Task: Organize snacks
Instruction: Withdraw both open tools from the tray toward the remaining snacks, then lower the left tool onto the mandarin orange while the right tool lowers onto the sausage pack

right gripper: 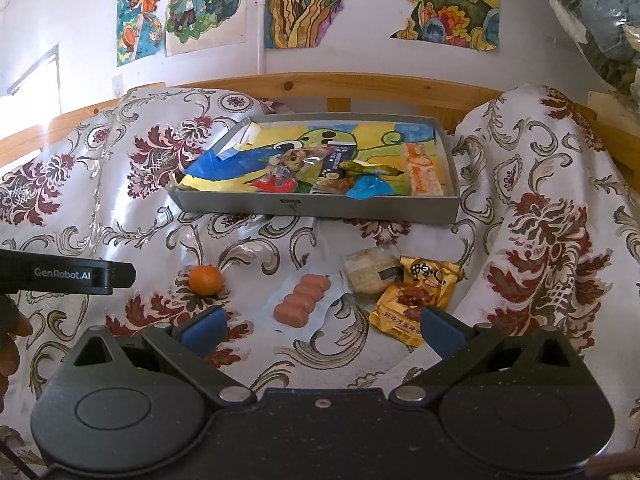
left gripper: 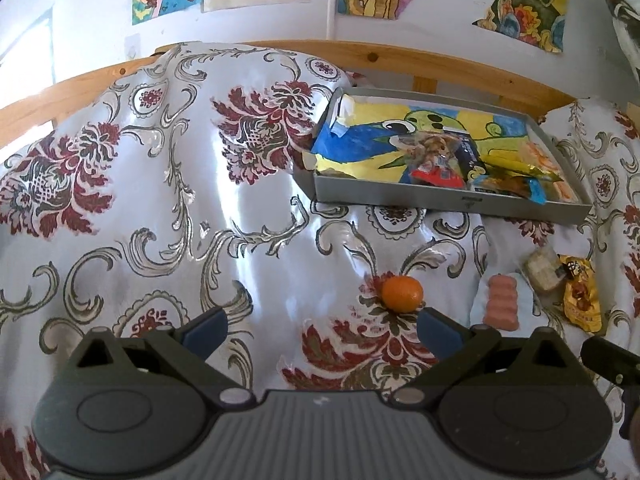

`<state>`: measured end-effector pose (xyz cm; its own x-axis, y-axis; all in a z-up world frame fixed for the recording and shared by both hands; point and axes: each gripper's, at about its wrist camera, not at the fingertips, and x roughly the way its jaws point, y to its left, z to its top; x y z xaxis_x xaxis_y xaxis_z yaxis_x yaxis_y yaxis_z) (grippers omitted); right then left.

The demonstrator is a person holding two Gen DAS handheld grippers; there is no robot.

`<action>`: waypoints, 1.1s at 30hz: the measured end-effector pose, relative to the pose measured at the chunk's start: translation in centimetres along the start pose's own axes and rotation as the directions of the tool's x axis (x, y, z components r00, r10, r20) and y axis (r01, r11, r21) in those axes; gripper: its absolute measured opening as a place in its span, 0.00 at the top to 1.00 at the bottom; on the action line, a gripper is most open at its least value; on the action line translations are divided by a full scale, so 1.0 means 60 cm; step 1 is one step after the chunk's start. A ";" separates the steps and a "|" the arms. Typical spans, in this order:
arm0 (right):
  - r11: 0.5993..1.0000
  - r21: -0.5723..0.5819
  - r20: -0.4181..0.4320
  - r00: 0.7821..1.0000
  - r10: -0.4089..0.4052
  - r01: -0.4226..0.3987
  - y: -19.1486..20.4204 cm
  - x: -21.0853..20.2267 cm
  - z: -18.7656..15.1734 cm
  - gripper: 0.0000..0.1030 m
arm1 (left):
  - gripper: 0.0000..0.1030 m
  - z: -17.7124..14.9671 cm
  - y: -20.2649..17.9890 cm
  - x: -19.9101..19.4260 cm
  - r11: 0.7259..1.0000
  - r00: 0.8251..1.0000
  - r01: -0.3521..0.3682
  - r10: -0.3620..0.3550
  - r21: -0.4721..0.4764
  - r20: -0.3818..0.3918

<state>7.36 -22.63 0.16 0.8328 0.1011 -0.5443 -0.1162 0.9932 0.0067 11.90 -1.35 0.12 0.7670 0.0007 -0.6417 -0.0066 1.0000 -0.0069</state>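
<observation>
Both tools, left (left gripper: 320, 330) and right (right gripper: 320, 330), gape apart; left body reads "GenRobot.AI".

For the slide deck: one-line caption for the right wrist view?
Open right gripper faces tangerine, sausage pack and yellow packet before gray tray.

white wall (right gripper: 340, 62) – drawings (right gripper: 184, 4) | wooden rail (right gripper: 360, 82) | floral cloth (left gripper: 160, 200) – sunlit
</observation>
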 end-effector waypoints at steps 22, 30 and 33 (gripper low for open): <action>1.000 -0.019 0.061 0.998 0.019 -0.018 0.012 0.059 -0.001 0.01 | 0.01 0.019 0.002 0.040 0.998 0.999 0.038 -0.040 0.050 0.026; 1.000 -0.003 0.050 0.999 0.015 -0.015 0.010 0.082 0.007 0.01 | 0.01 0.024 -0.001 0.044 0.997 0.998 0.043 -0.046 0.061 0.045; 1.000 -0.007 0.042 0.999 0.016 -0.016 0.014 0.094 0.007 0.01 | 0.01 0.027 0.001 0.047 0.997 0.998 0.039 -0.042 0.065 0.046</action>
<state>12.21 -21.19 -2.56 0.8526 0.1192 -0.5087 -0.1328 0.9911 0.0096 15.12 -1.27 -0.44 0.7951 -0.0411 -0.6050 0.0649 0.9977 0.0175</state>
